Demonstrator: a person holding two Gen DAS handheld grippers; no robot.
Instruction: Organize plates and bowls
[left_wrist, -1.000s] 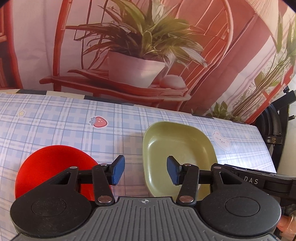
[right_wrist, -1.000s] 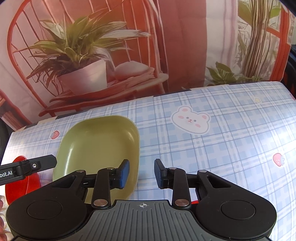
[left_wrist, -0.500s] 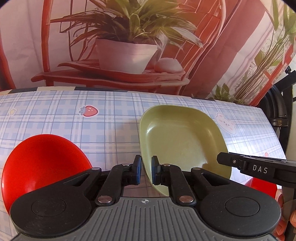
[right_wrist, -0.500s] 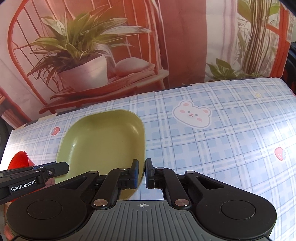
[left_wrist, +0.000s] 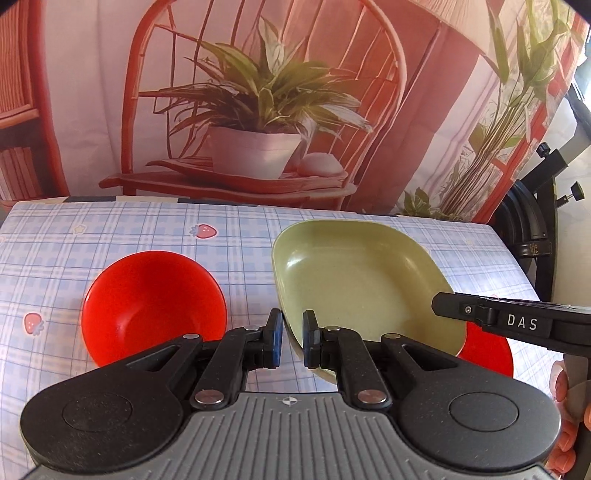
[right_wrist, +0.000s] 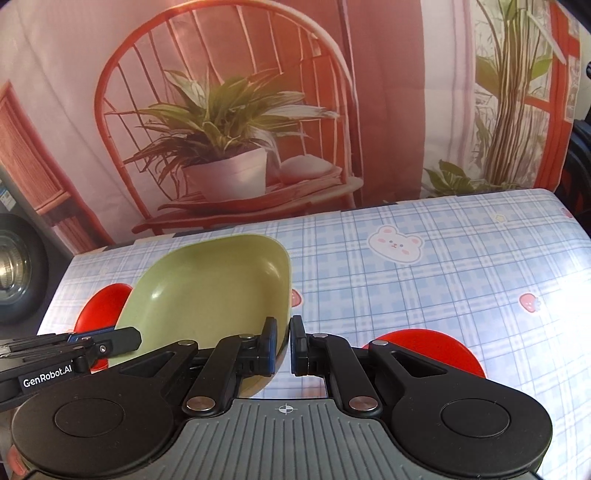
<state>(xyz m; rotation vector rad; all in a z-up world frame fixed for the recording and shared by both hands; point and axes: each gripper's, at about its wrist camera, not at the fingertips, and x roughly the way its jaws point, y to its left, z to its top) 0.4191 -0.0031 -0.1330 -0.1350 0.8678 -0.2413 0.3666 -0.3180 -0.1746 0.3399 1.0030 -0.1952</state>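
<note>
Green plate (left_wrist: 354, 280), seen from the left wrist, could twist or slip off its two thin rim grips and drop onto the red bowl (left_wrist: 153, 304) at nine o'clock; the left gripper (left_wrist: 292, 341) pinches its near-left rim. From the right wrist, the right gripper (right_wrist: 282, 349) clamps the plate's right rim, above the checked tablecloth (right_wrist: 443, 280).

Right gripper (right_wrist: 289, 345) clamped on right rim of green square plate (right_wrist: 207, 291), rim pinched between the pads. Plate tilted, clear of the blue plaid tablecloth (right_wrist: 424, 288). Left gripper (right_wrist: 70, 350) on its left edge. Red bowl (right_wrist: 105, 302) behind the plate, left. Second red bowl (right_wrist: 436, 349) behind the right finger.
</note>
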